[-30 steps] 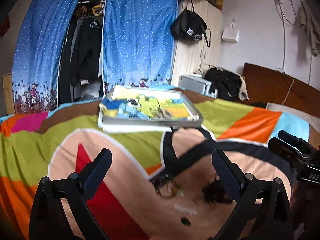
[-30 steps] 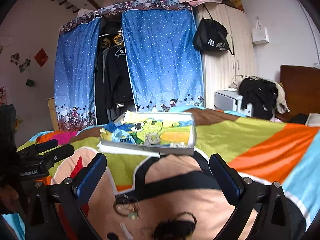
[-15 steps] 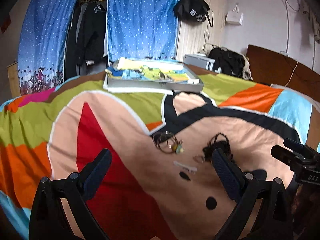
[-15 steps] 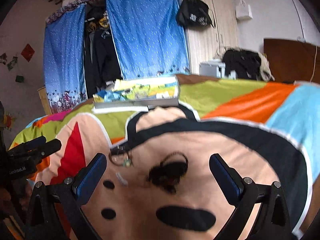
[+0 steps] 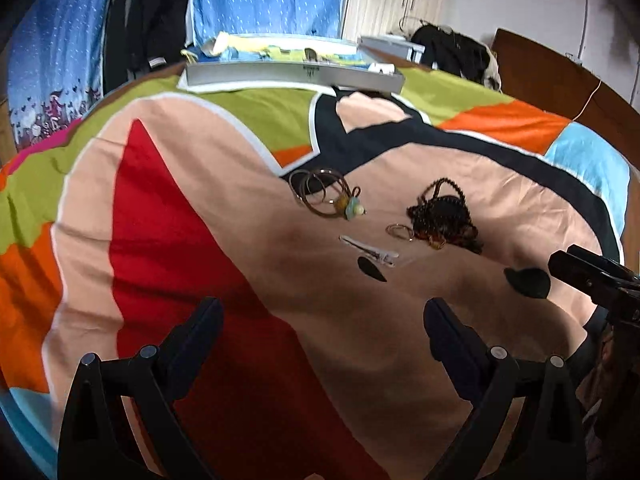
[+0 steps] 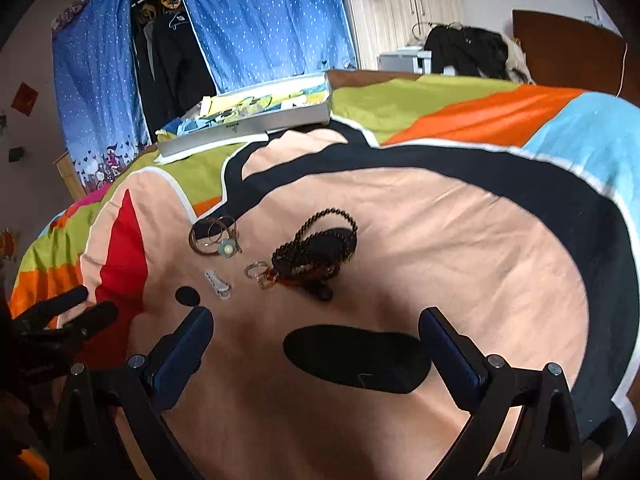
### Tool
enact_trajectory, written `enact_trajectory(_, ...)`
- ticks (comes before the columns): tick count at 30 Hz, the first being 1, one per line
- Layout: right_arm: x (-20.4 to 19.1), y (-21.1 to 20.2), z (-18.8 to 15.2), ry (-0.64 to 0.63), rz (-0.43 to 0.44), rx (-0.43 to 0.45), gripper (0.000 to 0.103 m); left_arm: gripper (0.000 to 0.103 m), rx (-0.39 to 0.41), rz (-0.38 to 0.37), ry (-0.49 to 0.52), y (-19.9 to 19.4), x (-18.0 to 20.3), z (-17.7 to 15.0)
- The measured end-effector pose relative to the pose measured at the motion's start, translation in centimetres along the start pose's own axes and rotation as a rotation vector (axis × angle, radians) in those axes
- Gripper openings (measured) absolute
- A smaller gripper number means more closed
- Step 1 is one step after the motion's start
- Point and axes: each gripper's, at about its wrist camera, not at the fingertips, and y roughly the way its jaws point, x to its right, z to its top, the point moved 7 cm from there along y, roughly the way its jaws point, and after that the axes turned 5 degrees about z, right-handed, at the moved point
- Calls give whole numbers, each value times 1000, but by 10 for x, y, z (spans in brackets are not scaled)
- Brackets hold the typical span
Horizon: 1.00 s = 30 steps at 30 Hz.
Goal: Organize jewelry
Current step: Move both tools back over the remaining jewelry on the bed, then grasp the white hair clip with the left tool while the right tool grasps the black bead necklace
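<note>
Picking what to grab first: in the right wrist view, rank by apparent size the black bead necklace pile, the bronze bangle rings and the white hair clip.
1. Black bead necklace pile, largest.
2. Bronze bangle rings.
3. White hair clip, smallest.
All lie at similar distance, so the order seems reliable.

Right claw (image 6: 316,336) spread wide, empty, above bedspread (image 6: 460,240). Black bead necklace (image 6: 316,248) beyond it; bangles (image 6: 214,236) and white clip (image 6: 218,285) to left; tray (image 6: 248,128) far.

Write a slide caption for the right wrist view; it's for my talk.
Open right gripper hovers over a colorful bedspread, facing a beaded necklace, bangles and hair clip.
</note>
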Motion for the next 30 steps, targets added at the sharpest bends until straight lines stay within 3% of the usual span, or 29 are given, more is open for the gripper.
enact_trajectory(12,22,23,-2,45,35,-77,103,98,-61,-115,65,34,13,16)
enact_trajectory(20,33,45,12,3,58,-89,103,96,-52,-188,53,51,26,41)
enact_trajectory(23,36,54,23,-20,75,-75,95,78,-85,-223,27,62,28,47)
enact_trajectory(25,37,60,29,-37,82,-74,84,63,-123,-241,3,70,29,48)
enact_trajectory(30,36,79,41,-60,138,-85,67,50,-208,-263,-54,87,27,48)
